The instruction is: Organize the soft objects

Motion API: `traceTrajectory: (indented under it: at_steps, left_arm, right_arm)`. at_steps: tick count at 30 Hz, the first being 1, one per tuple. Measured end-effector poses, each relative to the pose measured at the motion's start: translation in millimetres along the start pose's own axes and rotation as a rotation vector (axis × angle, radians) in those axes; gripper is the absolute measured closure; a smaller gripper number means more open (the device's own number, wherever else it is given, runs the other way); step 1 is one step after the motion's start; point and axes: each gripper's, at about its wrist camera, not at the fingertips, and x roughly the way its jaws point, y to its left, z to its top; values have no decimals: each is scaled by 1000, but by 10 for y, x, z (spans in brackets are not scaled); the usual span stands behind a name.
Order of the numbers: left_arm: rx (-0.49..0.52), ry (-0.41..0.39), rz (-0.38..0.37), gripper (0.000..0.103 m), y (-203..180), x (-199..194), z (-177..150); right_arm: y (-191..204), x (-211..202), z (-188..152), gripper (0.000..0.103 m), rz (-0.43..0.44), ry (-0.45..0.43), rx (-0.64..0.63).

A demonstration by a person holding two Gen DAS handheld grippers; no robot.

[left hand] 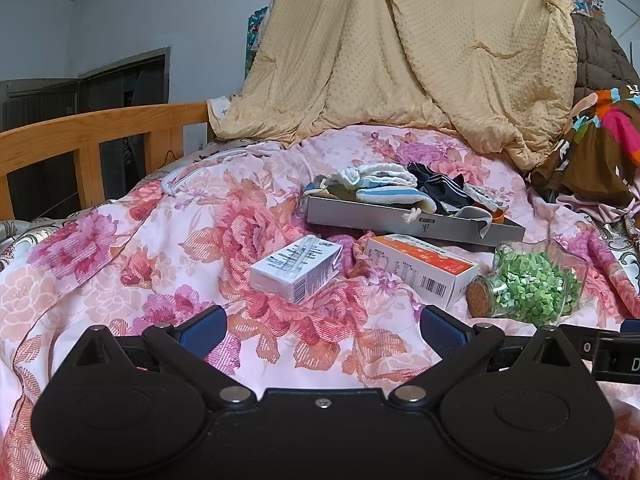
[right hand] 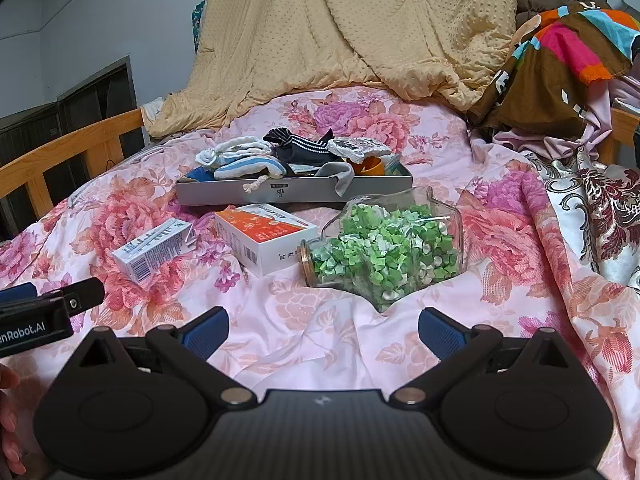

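Grey and shallow, a tray (right hand: 294, 192) sits on the pink flowered bedspread (right hand: 400, 320) and holds the soft things: a heap of socks (right hand: 244, 160) in white, light blue and dark navy with white stripes, one grey piece hanging over the tray's front wall, and something orange tucked in at the right end. A knotted white cord also droops over that wall. In front of the tray lie a white and blue carton (right hand: 154, 250), an orange and white box (right hand: 266, 238) and a glass jar (right hand: 384, 248) tipped on its side, corked at the left and packed with small green folded paper stars. The jar lies just beside the orange box. A tan quilted blanket (right hand: 340, 40) is draped behind the tray.

The left gripper (left hand: 322, 330) hovers over the bedspread near the carton, jaws apart and empty. The right gripper (right hand: 322, 330) hovers just short of the jar, jaws likewise apart and holding nothing.
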Motion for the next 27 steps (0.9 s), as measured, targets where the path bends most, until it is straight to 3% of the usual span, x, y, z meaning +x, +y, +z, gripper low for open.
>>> traceTrajectory:
  at_steps: [27]
  left_arm:
    - [-1, 7, 0, 1, 23, 18, -8]
  right_arm:
    - [-3, 4, -1, 0, 0, 2, 0]
